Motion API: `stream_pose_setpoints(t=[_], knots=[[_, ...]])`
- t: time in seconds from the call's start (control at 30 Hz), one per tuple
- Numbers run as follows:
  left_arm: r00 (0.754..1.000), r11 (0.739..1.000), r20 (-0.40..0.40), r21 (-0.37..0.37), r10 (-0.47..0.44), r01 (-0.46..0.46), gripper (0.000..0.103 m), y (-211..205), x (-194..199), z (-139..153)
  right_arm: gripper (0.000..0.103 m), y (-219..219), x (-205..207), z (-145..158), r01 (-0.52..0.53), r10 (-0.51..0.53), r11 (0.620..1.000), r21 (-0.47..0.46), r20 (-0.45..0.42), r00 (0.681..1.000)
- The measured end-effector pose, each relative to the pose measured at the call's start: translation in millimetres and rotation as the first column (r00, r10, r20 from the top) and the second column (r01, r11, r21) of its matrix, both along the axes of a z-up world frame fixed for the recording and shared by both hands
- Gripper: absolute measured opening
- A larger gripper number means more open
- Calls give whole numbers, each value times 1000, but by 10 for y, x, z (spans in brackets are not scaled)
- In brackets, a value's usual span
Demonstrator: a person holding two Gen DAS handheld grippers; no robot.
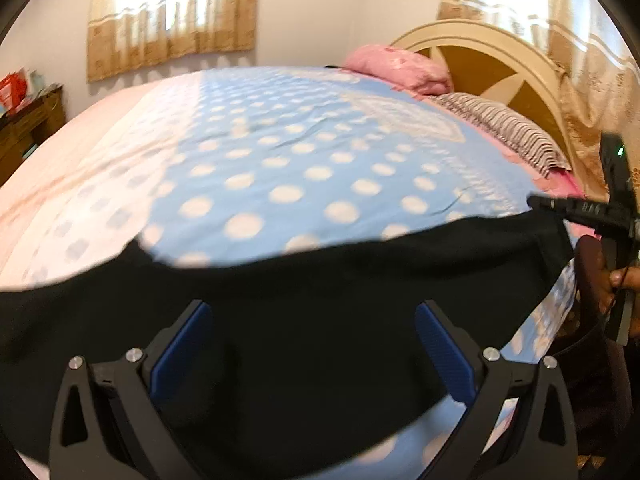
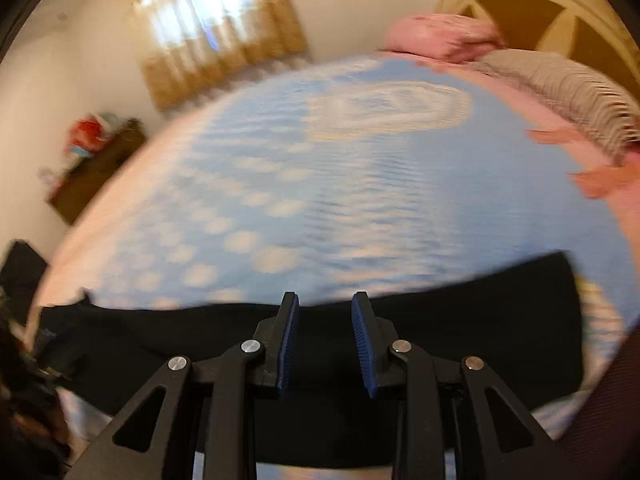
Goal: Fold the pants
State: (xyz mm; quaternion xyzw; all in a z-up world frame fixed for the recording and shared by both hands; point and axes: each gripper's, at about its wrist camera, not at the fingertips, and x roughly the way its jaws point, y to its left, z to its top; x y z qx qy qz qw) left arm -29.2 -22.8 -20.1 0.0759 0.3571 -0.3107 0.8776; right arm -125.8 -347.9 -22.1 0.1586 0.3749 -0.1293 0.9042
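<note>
Black pants (image 1: 304, 312) lie flat along the near edge of a bed with a blue white-dotted sheet (image 1: 280, 160). My left gripper (image 1: 314, 312) is wide open above the middle of the pants, holding nothing. My right gripper (image 2: 325, 304) is open with a narrower gap, its blue pads (image 2: 290, 332) over the pants' far edge (image 2: 440, 320), nothing between them. In the left wrist view the right gripper's black tip (image 1: 560, 206) shows at the pants' right end. The right view is motion-blurred.
A pink pillow (image 1: 396, 68) and a striped pillow (image 1: 500, 132) lie at the cream headboard (image 1: 480, 52) on the right. A dark wooden cabinet (image 1: 28, 128) with red items stands far left. Curtained windows are on the back wall.
</note>
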Motion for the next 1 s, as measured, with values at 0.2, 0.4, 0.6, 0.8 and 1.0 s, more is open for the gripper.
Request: stream_pose_setpoints(t=[0.2, 0.4, 0.6, 0.8, 1.0], knots=[[993, 993, -24, -7, -115, 114, 103, -614, 40, 55, 30, -106, 38, -265, 2, -40, 988, -156, -240, 970], [983, 983, -3, 19, -183, 183, 103, -1101, -44, 92, 30, 360, -94, -150, -162, 163, 987, 9, -47, 986], [977, 980, -92, 32, -191, 194, 103, -1672, 126, -88, 31, 653, 70, -572, -294, 310, 947, 128, -124, 943], [991, 978, -26, 157, -132, 134, 103, -1998, 232, -310, 30, 470, -164, -542, -315, 381, 907, 281, -227, 896], [994, 987, -77, 137, -75, 86, 103, -2009, 314, -251, 30, 138, -138, -255, -200, 201, 947, 253, 22, 979]])
